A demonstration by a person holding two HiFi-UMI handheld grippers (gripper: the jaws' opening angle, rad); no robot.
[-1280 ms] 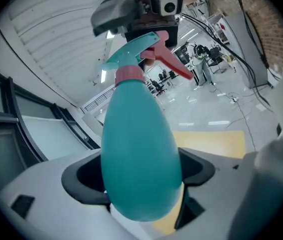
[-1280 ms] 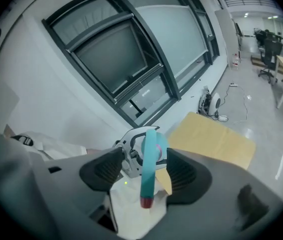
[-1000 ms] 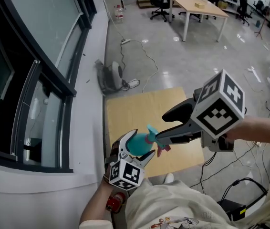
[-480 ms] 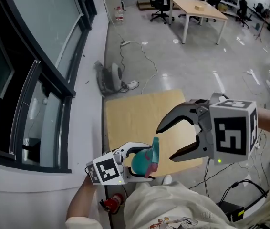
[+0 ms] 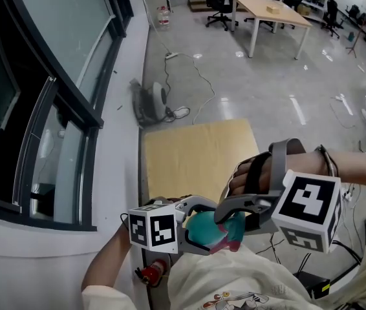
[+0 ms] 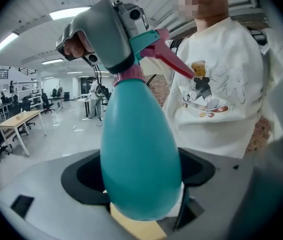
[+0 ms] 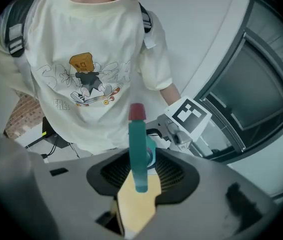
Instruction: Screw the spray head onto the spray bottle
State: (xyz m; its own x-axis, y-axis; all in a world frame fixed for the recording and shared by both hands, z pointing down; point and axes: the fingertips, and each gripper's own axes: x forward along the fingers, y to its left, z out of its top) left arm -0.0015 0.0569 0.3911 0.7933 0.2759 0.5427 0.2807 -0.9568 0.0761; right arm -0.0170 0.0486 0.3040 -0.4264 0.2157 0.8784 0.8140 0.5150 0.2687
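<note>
Close to the person's chest, the left gripper point(image 5: 207, 231) has its fingers clamped round the teal spray bottle point(image 6: 139, 154). The right gripper point(image 5: 228, 219) has just been closing its fingers, which pinch the spray head point(image 7: 139, 149) on the bottle's neck.

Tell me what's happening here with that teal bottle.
A person is working with a claw in each hand. The left claw is clamped on the body of a teal spray bottle. The right claw has its jaws on either side of the spray head, which already sits on the bottle's neck. Those jaws have just been closing, and it isn't clear whether they press on the head yet.
</note>
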